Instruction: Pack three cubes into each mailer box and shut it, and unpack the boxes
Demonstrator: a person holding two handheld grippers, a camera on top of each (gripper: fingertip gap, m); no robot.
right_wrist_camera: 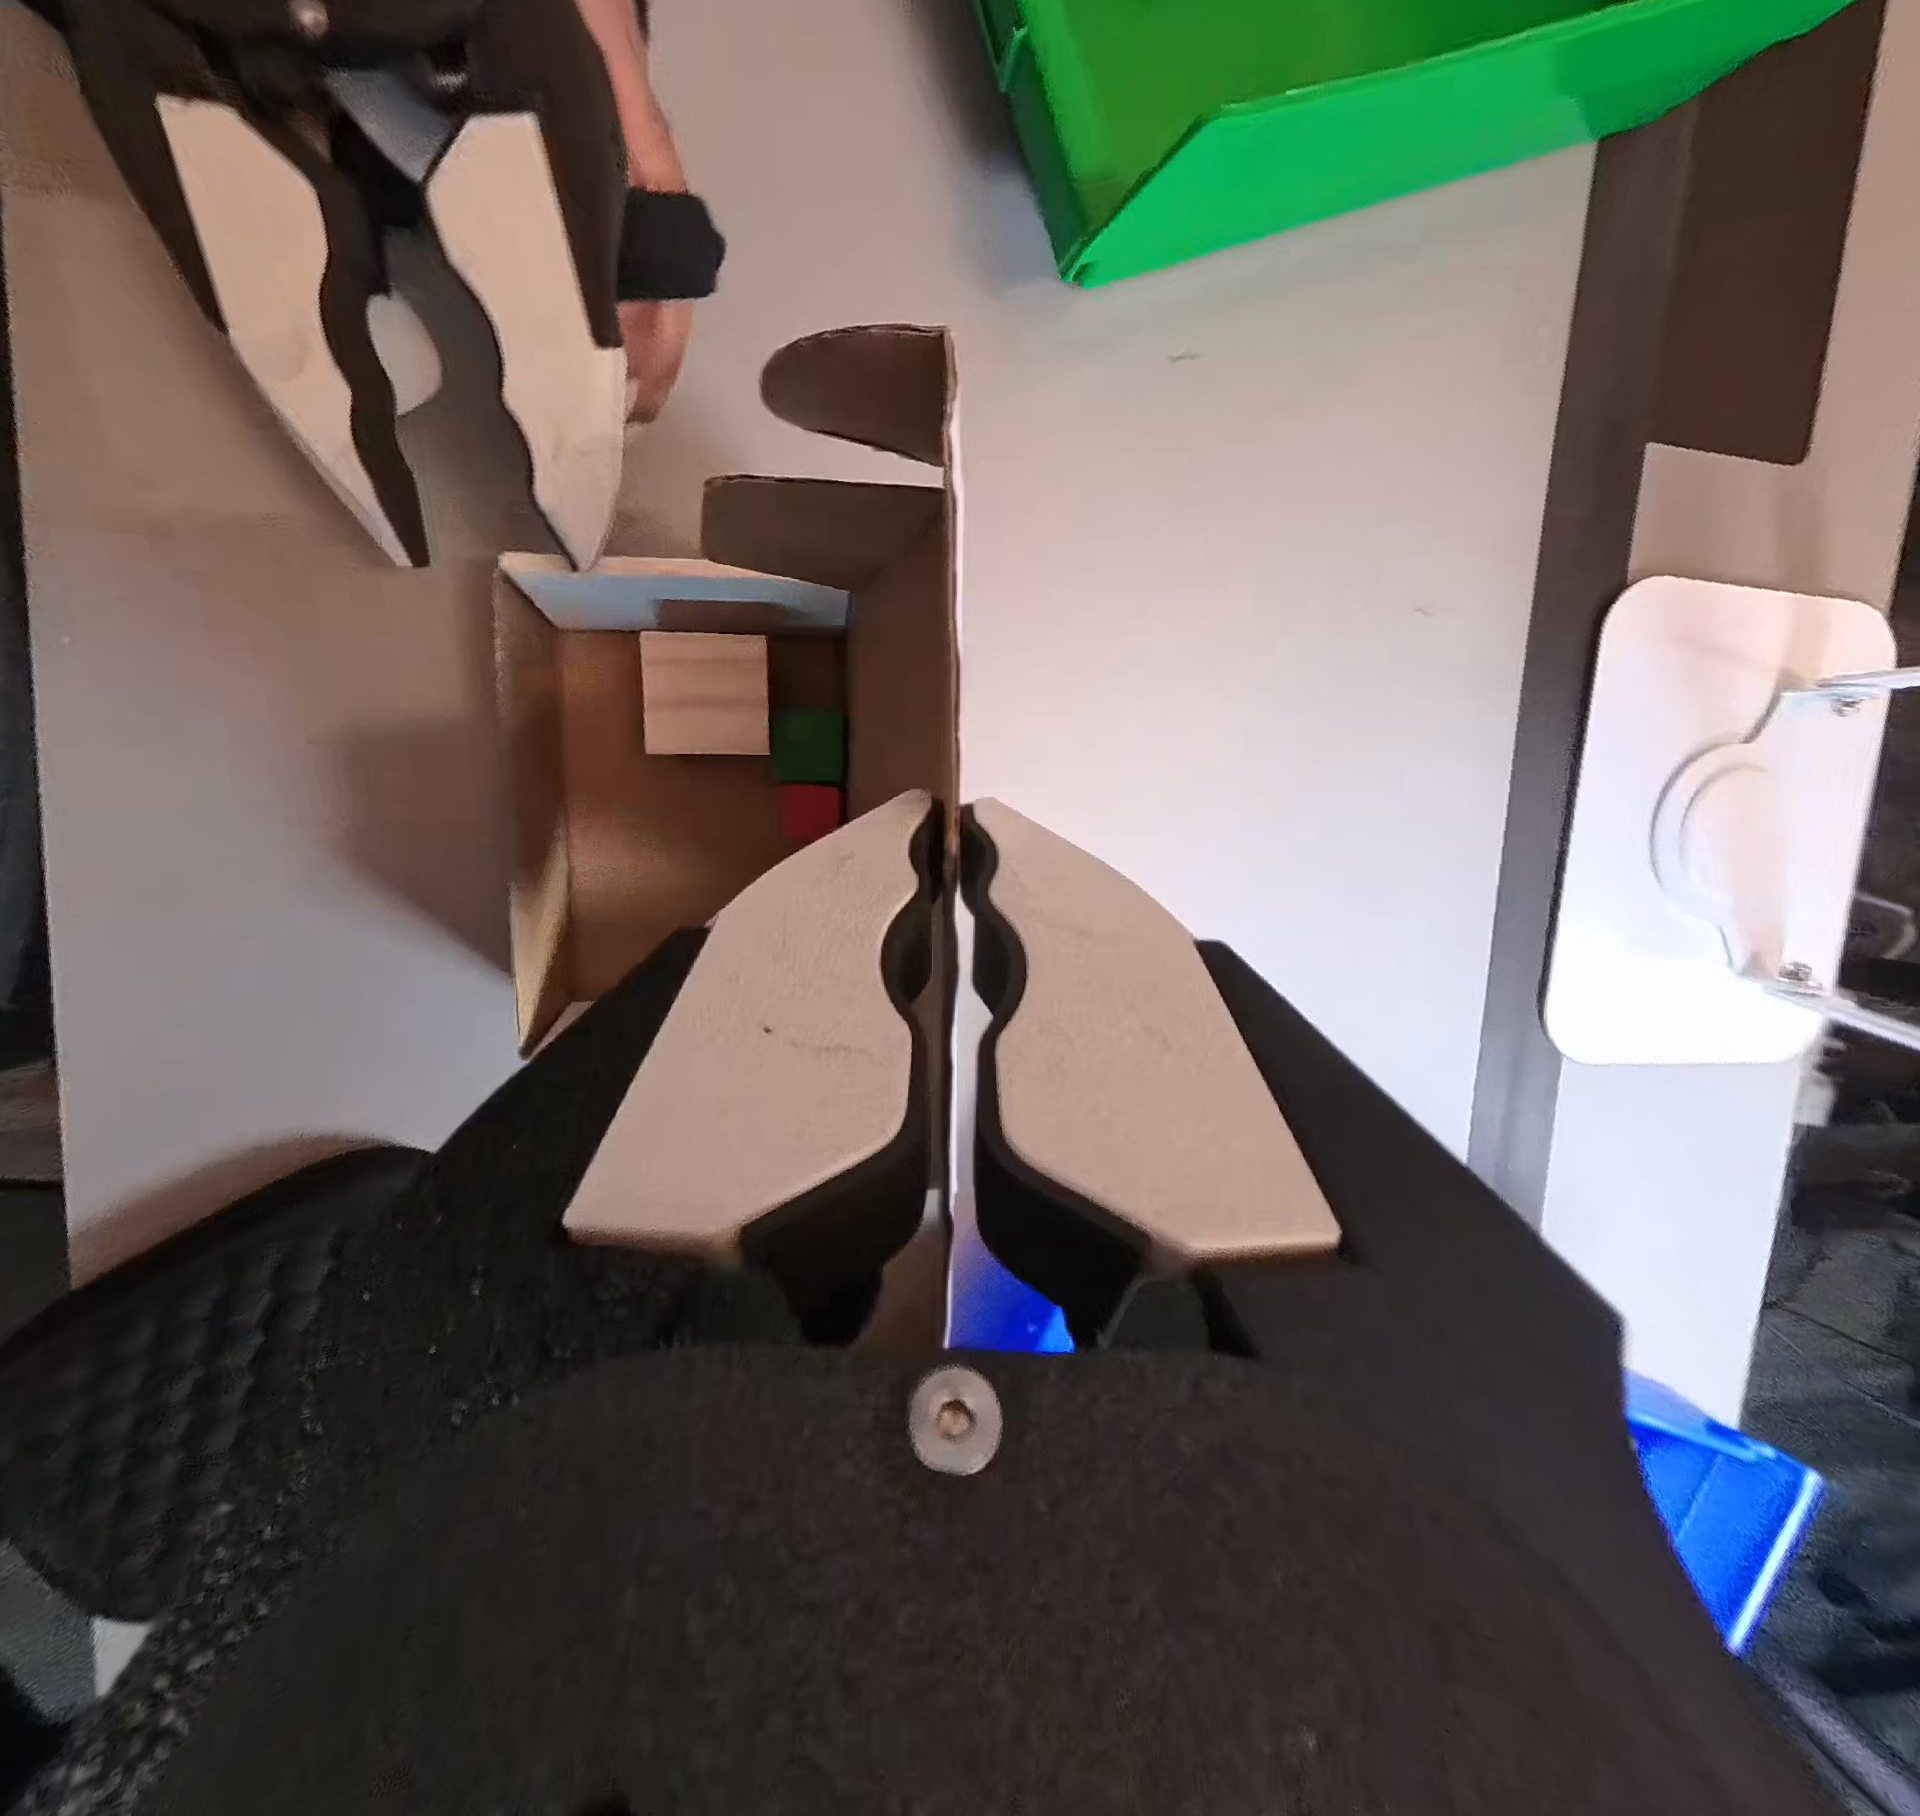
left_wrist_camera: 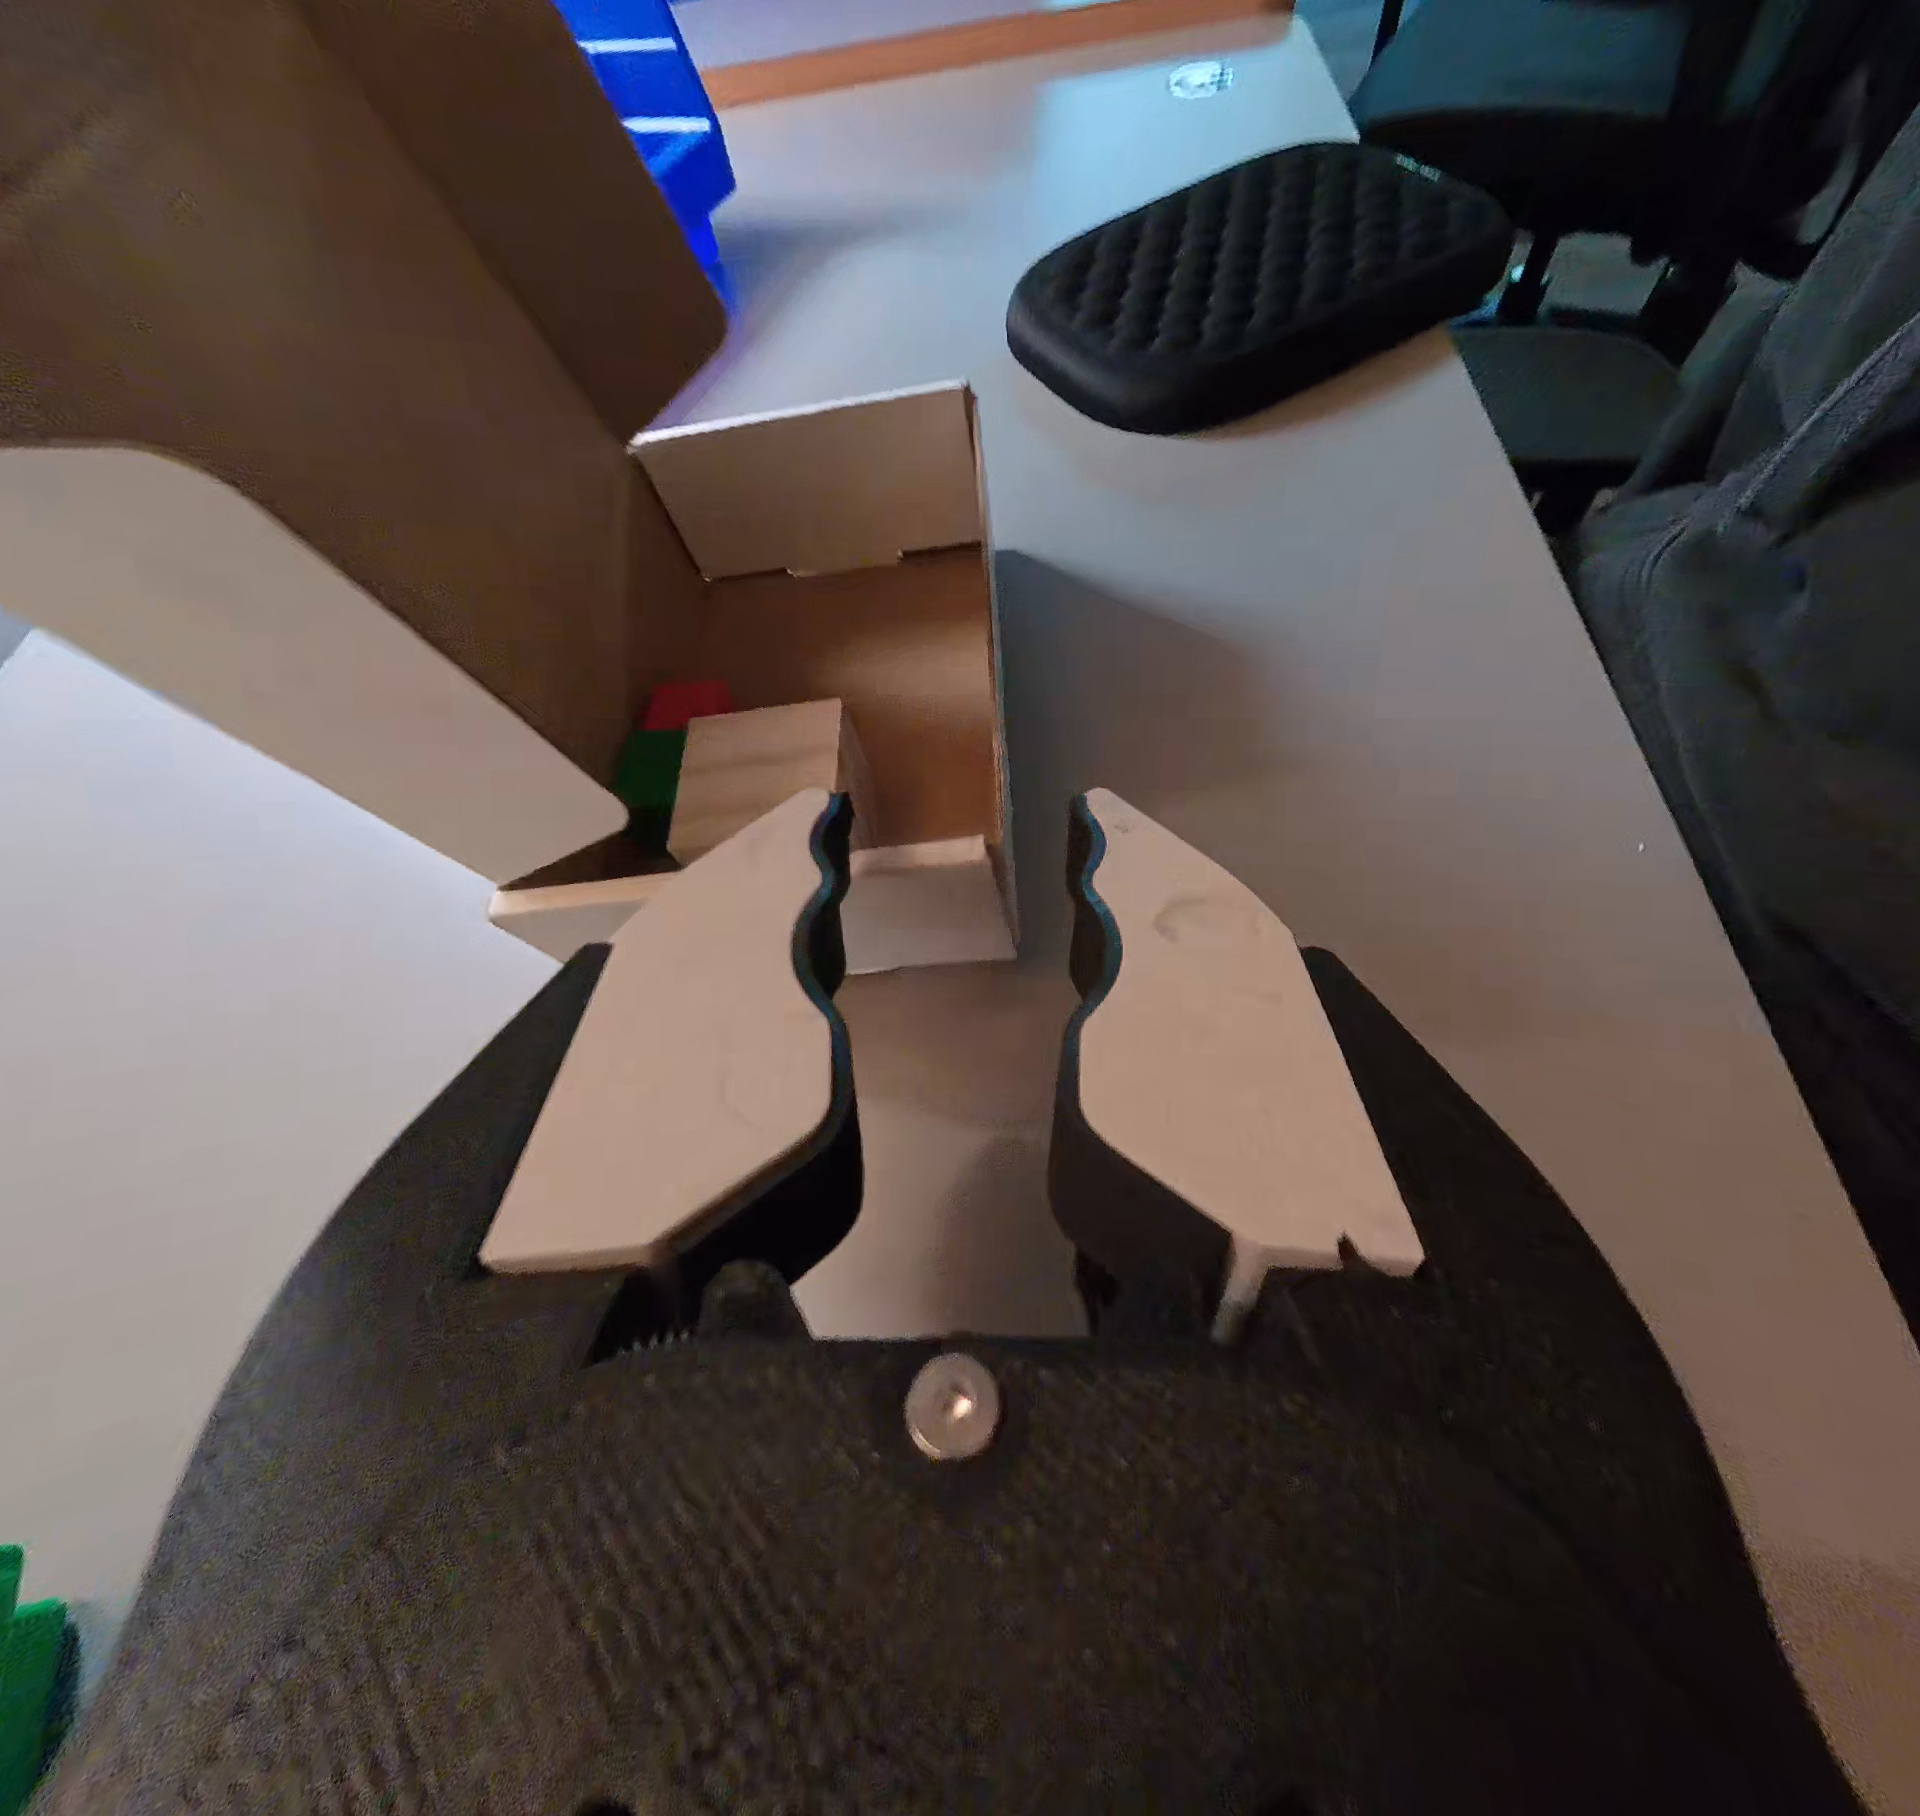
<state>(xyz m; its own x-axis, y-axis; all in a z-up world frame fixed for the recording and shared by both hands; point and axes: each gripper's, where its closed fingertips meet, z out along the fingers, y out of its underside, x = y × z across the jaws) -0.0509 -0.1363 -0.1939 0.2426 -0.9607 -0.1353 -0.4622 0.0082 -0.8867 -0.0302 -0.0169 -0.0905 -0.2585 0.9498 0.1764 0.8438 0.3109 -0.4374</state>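
**A:** Where is the mailer box [right_wrist_camera: 665, 831] now?

**B:** On the white table [right_wrist_camera: 1195, 623], open. I use it as my landmark. My right tool [right_wrist_camera: 951, 816] has its jaws pressed tight on the box's lid [right_wrist_camera: 948, 623], which stands upright on edge along one side wall.

**A:** And the left one?

**B:** My left tool [left_wrist_camera: 961, 810] has its jaws parted and grips nothing. From the right wrist camera one of its fingertips [right_wrist_camera: 587, 545] sits at the box's end-wall rim; I cannot tell whether it touches.

**A:** What lies inside?

**B:** A plain wooden cube [right_wrist_camera: 704, 691] near that same end wall. Beside it, on the lid side of the box, are a smaller green cube [right_wrist_camera: 808, 743] and a red cube [right_wrist_camera: 810, 810].

**A:** Anything around the box?

**B:** A green bin [right_wrist_camera: 1351, 83] beyond the lid's outer side, a blue bin [left_wrist_camera: 665, 104] past the box from the left camera, and a black padded armrest [left_wrist_camera: 1257, 286] over the table edge.
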